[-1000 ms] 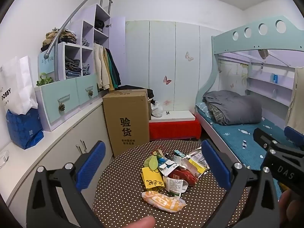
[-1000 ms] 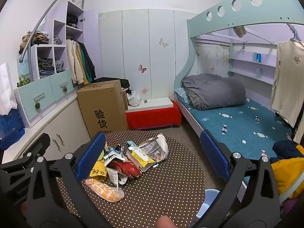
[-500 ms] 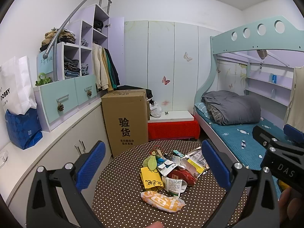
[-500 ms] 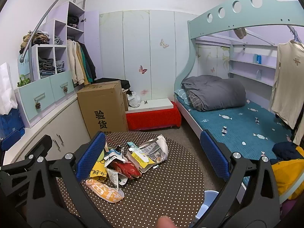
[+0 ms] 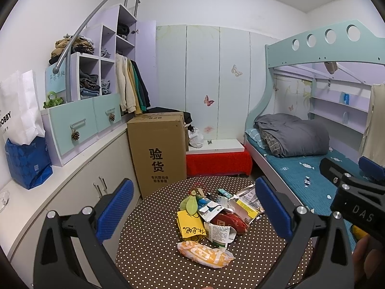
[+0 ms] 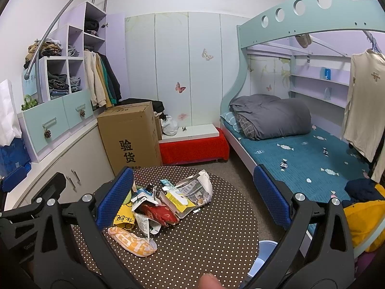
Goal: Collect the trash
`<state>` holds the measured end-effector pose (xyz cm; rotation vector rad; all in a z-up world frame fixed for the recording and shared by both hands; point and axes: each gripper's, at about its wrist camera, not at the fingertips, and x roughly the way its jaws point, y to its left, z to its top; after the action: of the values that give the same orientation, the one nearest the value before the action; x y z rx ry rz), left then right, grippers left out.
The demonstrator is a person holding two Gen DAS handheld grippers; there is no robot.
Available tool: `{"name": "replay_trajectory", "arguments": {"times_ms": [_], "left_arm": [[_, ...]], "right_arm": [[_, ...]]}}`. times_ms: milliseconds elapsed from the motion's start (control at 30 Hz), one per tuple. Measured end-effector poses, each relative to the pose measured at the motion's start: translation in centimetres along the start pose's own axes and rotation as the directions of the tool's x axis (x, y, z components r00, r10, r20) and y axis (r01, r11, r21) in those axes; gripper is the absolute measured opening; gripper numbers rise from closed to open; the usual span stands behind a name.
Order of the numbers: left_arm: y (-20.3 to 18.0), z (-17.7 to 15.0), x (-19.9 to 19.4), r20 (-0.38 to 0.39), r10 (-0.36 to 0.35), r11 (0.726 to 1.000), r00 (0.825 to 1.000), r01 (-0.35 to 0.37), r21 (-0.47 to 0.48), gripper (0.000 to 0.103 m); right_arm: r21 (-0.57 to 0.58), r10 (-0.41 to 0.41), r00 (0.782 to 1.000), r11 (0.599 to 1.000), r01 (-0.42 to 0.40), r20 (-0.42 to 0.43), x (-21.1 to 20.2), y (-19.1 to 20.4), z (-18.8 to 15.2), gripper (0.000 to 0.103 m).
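Crinkled wrappers (image 5: 211, 219) on dotted tablecloth (image 5: 154, 260)

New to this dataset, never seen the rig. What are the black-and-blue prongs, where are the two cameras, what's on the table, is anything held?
No robot: a person carries one handheld gripper per hand, each with a fisheye camera looking forward along its two blue-padded fingers. One picture comes from the left gripper, the other from the right gripper; each also glimpses the other. Both are open and hold nothing. Ahead, a round polka-dot table carries a trash pile: an orange snack packet, a yellow wrapper, a red packet and torn cartons.
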<state>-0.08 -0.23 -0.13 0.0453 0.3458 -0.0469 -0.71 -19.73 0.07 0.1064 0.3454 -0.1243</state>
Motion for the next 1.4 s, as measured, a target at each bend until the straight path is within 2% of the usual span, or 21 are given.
{"name": "replay_trajectory", "arguments": {"times_ms": [1067, 1267, 1400], "left_arm": [[0.7, -0.7, 1.7, -0.024, -0.016, 1.000, 1.000, 0.015, -0.010, 0.099], [1.5, -1.7, 3.3, -0.061, -0.007, 1.000, 0.998, 0.006, -0.015, 0.099], [2.5, -3.1, 5.1, -0.113, 0.003, 1.000, 0.994, -0.005, -0.019, 0.099]], "right_arm": [[-0.007, 0.010, 1.000, 1.000, -0.011, -0.029, 1.6, 0.5, -0.8, 0.098], [-0.022, 0.046, 0.996, 0.999, -0.047, -0.080, 3.3, 1.6, -1.8, 0.098], [-0.038, 0.079, 0.984, 0.996, -0.086, -0.162, 5.8, 2.5, -3.4, 0.098]]}}
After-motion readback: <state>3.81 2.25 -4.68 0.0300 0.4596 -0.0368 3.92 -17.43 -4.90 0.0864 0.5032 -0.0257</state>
